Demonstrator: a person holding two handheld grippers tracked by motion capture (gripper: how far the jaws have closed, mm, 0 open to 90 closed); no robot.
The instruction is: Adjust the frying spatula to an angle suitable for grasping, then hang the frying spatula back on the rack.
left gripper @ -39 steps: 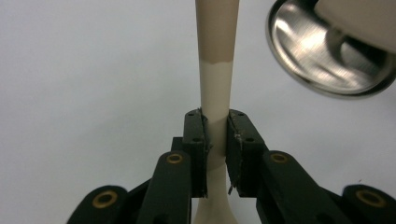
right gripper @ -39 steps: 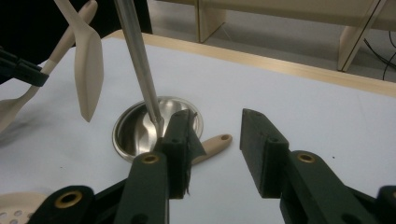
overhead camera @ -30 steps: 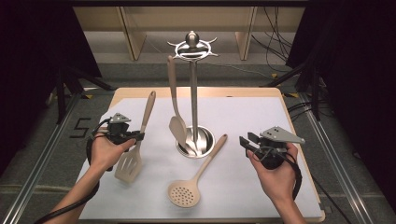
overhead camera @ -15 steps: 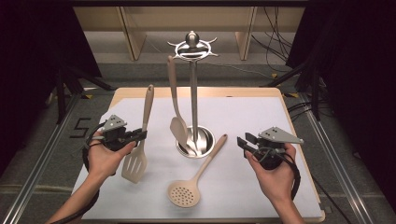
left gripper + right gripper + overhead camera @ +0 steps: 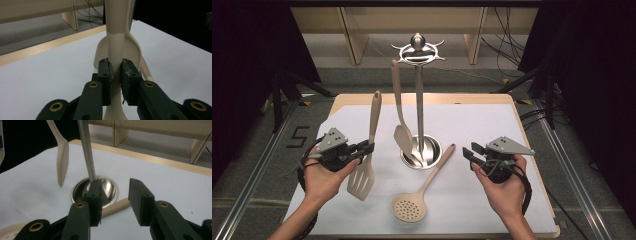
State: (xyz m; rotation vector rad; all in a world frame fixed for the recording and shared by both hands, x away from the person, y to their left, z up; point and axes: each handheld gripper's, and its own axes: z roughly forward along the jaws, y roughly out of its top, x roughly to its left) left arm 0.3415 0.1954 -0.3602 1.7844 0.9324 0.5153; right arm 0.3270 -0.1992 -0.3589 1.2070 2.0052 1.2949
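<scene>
Gripping slotted turner handle, left gripper fingers clenched; blade hidden in left gripper view. Right gripper released.

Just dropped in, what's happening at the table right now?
A person holds a tool in each hand. The left tool is shut on the neck of a slotted spatula, holding it with its handle pointing up and away. The right tool is open and holds nothing. One spoon hangs on the metal utensil stand; a perforated skimmer lies on the white mat beside the stand's base.
</scene>
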